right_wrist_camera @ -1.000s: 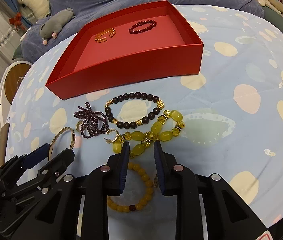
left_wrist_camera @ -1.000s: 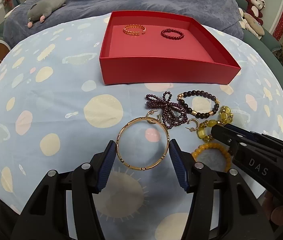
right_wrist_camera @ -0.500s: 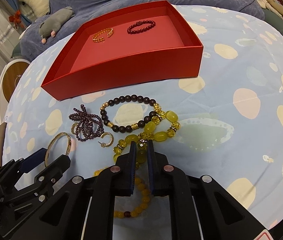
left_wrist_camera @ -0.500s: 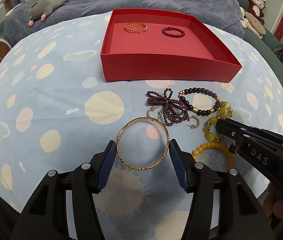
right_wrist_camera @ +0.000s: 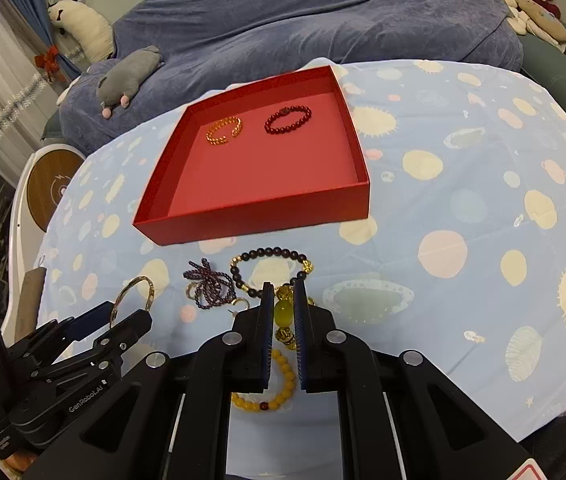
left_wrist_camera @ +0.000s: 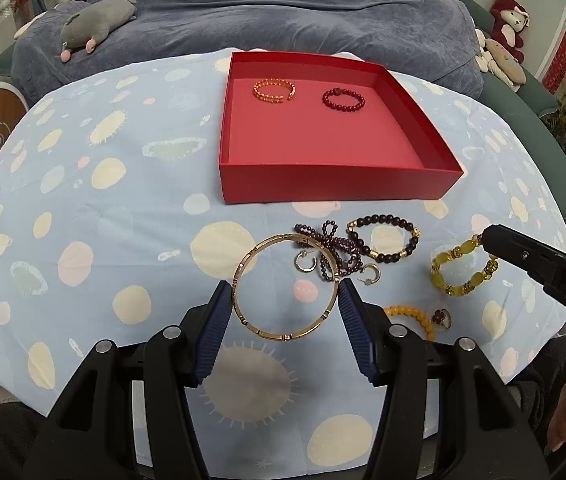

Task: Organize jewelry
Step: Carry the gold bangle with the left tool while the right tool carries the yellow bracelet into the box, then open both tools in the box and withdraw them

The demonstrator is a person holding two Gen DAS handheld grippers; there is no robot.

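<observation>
1. Red tray point(left_wrist_camera: 335, 188): 1, far centre of the desk point(left_wrist_camera: 83, 208).
2. Bracelets inside the tray: 2, orange one point(left_wrist_camera: 274, 91) left, dark red one point(left_wrist_camera: 343, 99) right.
3. Bracelets outside the tray: 5, namely gold bangle point(left_wrist_camera: 287, 286), dark bead bracelet point(left_wrist_camera: 383, 242), chunky yellow bracelet point(left_wrist_camera: 465, 270), orange bead bracelet point(left_wrist_camera: 411, 318), purple bead strand point(left_wrist_camera: 333, 248).
4. Gold hoop earrings: 2 point(left_wrist_camera: 306, 261) point(left_wrist_camera: 371, 274).
5. Rings: 1 point(left_wrist_camera: 441, 318), near right.
6. Hand-held grippers: 2.

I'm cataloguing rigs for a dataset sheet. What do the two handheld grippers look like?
Both are matte black plastic with round silver screw heads on the linkages. The left gripper and the right gripper each carry two dark blue ribbed pads. White lettering marks their sides: "GenRobot.AI" on the left one, "DAS" on the right one. No cables show.
</observation>
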